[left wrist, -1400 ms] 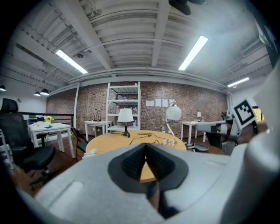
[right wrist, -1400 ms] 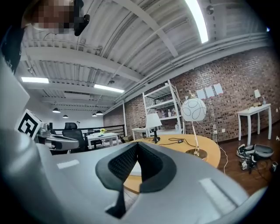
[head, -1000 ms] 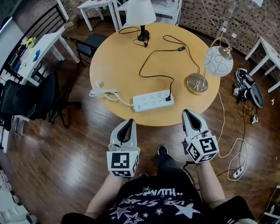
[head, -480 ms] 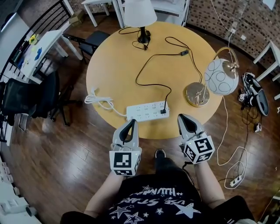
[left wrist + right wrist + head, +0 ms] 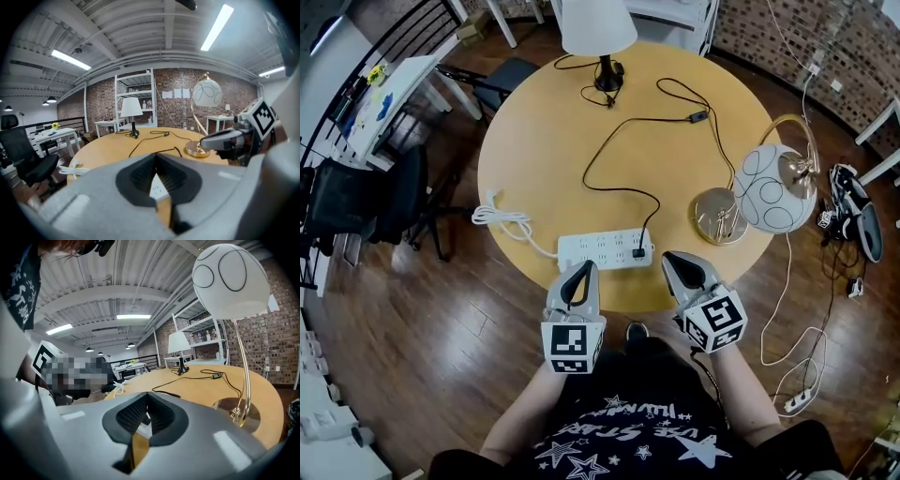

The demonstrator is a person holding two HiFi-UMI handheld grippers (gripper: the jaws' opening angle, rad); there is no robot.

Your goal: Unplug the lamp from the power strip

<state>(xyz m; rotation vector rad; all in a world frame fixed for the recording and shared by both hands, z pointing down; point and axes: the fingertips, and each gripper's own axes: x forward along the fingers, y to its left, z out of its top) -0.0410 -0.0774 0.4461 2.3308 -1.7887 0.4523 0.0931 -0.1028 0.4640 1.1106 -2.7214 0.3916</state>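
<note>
Grey jaws pinched together on nothing, the left gripper [image 5: 581,269] and right gripper [image 5: 673,259] hang at the wooden table's [image 5: 520,141] near edge. Just beyond lies the white power strip [image 5: 598,250], long axis left to right, a black plug [image 5: 639,251] near its right end. Both gripper views hide most of it. The black cord [image 5: 605,159] snakes to the far lamp [image 5: 607,77], its shade cropped.
</note>
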